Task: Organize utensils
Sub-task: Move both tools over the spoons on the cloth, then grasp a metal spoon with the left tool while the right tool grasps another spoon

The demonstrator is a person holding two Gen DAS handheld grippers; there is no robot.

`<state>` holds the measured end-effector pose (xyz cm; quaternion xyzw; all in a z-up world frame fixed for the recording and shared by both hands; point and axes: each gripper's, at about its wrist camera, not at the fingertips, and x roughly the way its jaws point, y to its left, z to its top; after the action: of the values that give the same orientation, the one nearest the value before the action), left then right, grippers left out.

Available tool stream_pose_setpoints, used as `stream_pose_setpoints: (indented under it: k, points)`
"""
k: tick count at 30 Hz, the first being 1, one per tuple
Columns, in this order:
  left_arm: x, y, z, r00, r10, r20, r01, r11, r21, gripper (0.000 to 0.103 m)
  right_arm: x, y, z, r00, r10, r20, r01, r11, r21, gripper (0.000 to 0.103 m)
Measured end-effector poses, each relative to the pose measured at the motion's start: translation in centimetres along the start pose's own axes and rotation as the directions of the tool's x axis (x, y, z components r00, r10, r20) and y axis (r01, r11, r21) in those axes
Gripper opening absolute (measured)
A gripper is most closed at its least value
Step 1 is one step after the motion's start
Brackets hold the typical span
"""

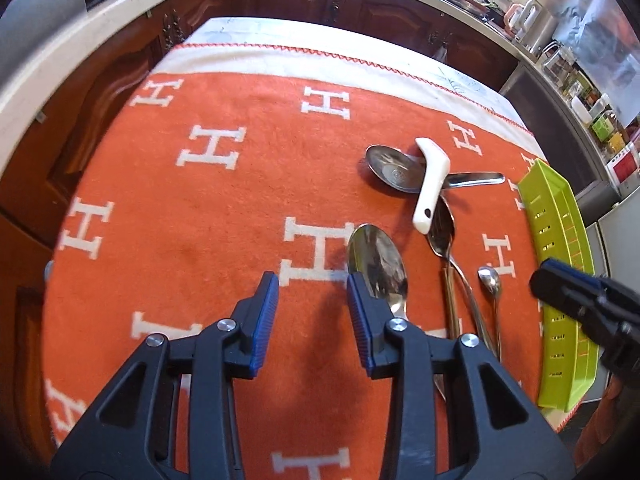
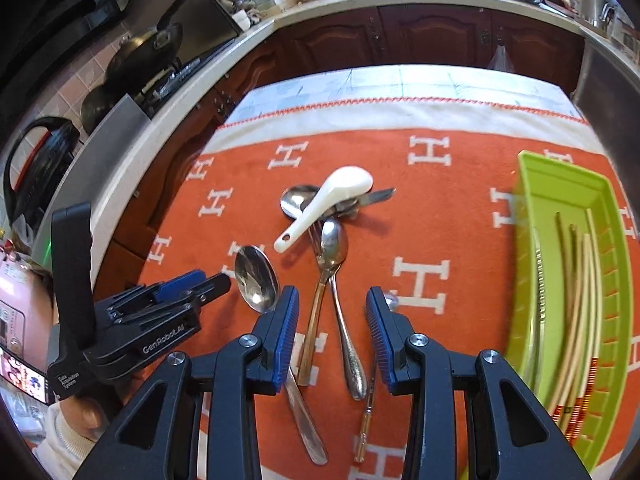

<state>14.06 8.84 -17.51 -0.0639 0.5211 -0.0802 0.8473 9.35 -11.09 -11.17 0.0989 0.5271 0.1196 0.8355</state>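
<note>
Chopsticks point(image 2: 576, 320) already in your lime-green slotted plastic tray point(image 2: 532, 184), right of frame. Steel spoons point(image 2: 334, 240) and white ceramic spoon point(image 2: 320, 208) left mid-frame on the cloth. Left gripper point(image 1: 312, 300) and right gripper point(image 2: 332, 312) both wide, holding nothing.

You've got dark wood cabinets point(image 2: 432, 36) wrapping round under a pale counter point(image 1: 100, 24). A black wok point(image 2: 148, 50) sits over on the stove, left side.

Spoons point(image 2: 334, 268) lie jumbled – chopsticks point(image 2: 576, 320) inside green tray point(image 2: 532, 184)
</note>
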Motion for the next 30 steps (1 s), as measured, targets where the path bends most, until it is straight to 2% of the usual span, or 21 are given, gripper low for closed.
stream_pose_setpoints:
  k: [4, 6, 9, 18, 26, 28, 29, 30]
  points:
    - [1.0, 0.3, 0.4, 0.999, -0.043, 0.019, 0.043, 0.999, -0.013, 0.035, 1.8, 0.3, -0.4, 1.0, -0.001, -0.026, 0.0, 1.0, -0.012, 0.036]
    - [1.3, 0.3, 0.6, 0.997, -0.062, 0.038, 0.062, 0.998, -0.01, 0.043, 2.6, 0.4, -0.4, 0.999, -0.003, -0.034, 0.002, 1.0, -0.017, 0.036]
    - [1.6, 0.1, 0.8, 0.996, -0.08, 0.047, 0.08, 0.997, 0.003, 0.048, 3.2, 0.3, -0.4, 0.999, -0.007, -0.04, 0.006, 1.0, -0.021, 0.036]
    - [2.3, -0.6, 1.5, 0.985, -0.151, 0.081, 0.148, 0.988, 0.044, 0.05, 4.4, 0.1, -0.1, 0.998, 0.0, -0.057, -0.001, 1.0, -0.019, 0.036]
    - [3.2, -2.8, 1.1, 0.973, -0.176, 0.15, 0.157, 0.979, 0.133, 0.05, 4.9, -0.8, -0.1, 0.998, -0.006, -0.057, 0.006, 1.0, 0.006, 0.036]
    - [3.2, -3.3, 0.9, 0.972, -0.176, 0.156, 0.153, 0.977, 0.148, 0.046, 5.1, -1.1, -0.1, 0.998, -0.005, -0.057, 0.006, 1.0, 0.015, 0.036]
    - [3.4, -3.6, 0.8, 0.969, -0.199, 0.145, 0.176, 0.972, 0.154, 0.032, 5.2, -1.2, -0.1, 0.998, -0.005, -0.057, 0.006, 1.0, 0.017, 0.036]
    - [3.5, -3.7, 0.8, 0.968, -0.206, 0.141, 0.184, 0.971, 0.154, 0.024, 5.2, -1.2, 0.0, 0.998, -0.003, -0.055, 0.004, 1.0, 0.018, 0.036]
